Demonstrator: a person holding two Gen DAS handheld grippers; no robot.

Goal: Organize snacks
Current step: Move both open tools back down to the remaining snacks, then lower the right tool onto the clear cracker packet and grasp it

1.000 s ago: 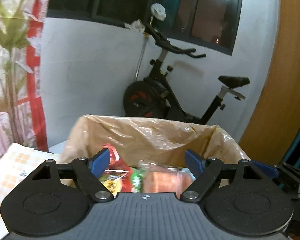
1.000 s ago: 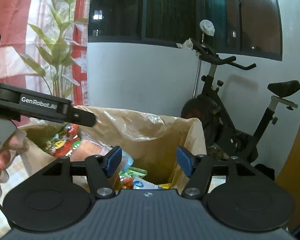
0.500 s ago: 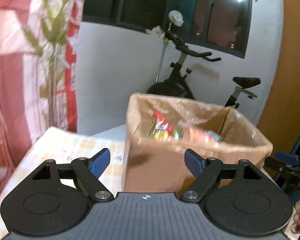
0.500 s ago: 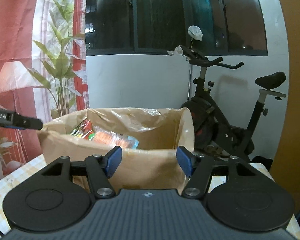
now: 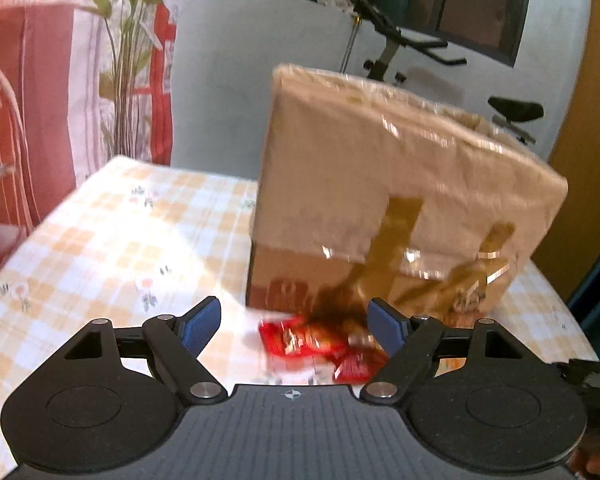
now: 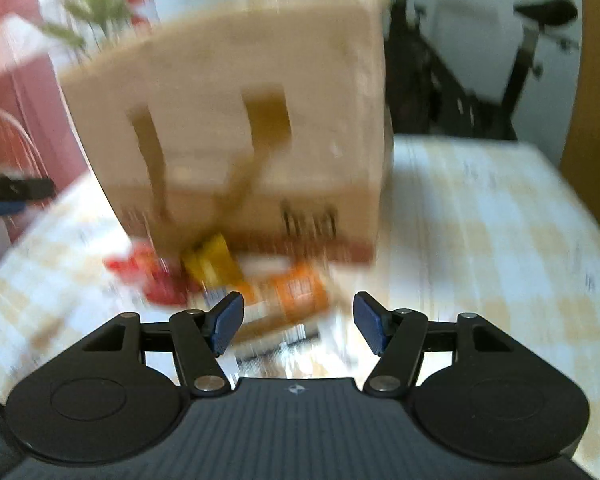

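A tall brown cardboard box (image 5: 400, 184) wrapped in glossy tape stands on a bench covered by an orange-and-white checked cloth (image 5: 112, 240). Loose snack packets lie on the cloth right at the foot of the box: a red crinkly packet (image 5: 300, 340) seen from the left wrist, and a yellow packet (image 6: 214, 268) beside an orange packet (image 6: 296, 292) seen from the right wrist, which is heavily blurred. The left gripper (image 5: 294, 322) hovers low over the red packet, fingers spread wide and empty. The right gripper (image 6: 298, 322) hovers near the orange packet, fingers likewise spread and holding nothing. To pick well, each gripper should probably slow down, straddle one packet only, and close on a flat edge so the slippery wrapper does not slide out.
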